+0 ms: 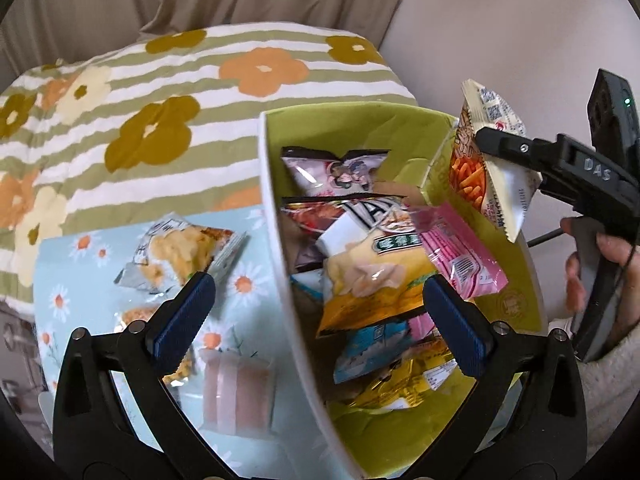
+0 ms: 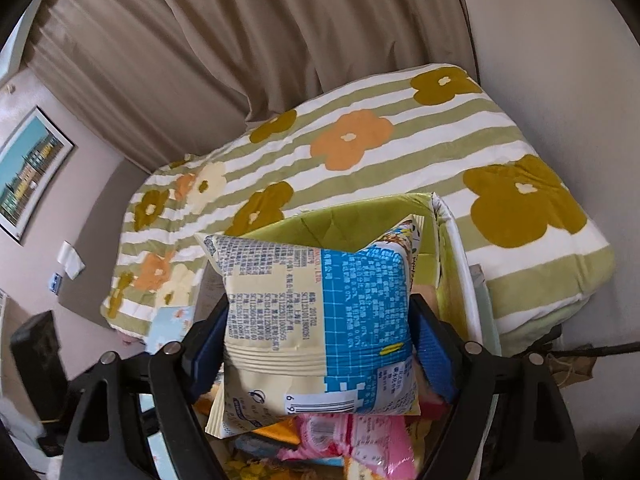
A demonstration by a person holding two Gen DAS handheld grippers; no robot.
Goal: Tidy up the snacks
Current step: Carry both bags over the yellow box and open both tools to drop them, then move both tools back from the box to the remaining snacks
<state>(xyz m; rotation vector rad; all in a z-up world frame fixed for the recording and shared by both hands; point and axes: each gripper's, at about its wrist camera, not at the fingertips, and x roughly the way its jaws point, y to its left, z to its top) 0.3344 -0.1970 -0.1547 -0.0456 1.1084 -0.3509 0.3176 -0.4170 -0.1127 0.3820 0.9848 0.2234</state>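
Note:
A green-lined box (image 1: 516,304) with white walls holds several snack packs, among them a yellow chip bag (image 1: 372,276) and a pink pack (image 1: 460,252). My left gripper (image 1: 316,320) is open and empty, straddling the box's left wall. My right gripper (image 2: 320,344) is shut on a cream and blue snack bag (image 2: 316,320) and holds it over the box (image 2: 320,224). In the left wrist view that bag (image 1: 484,156) hangs over the box's far right corner. A silver snack pack (image 1: 180,256) lies on the blue daisy cloth (image 1: 60,264).
A striped floral quilt (image 1: 160,92) lies behind the box. Another pack (image 1: 132,320) and a pink striped item (image 1: 236,392) lie on the cloth near my left finger. Beige curtains (image 2: 200,60) hang behind.

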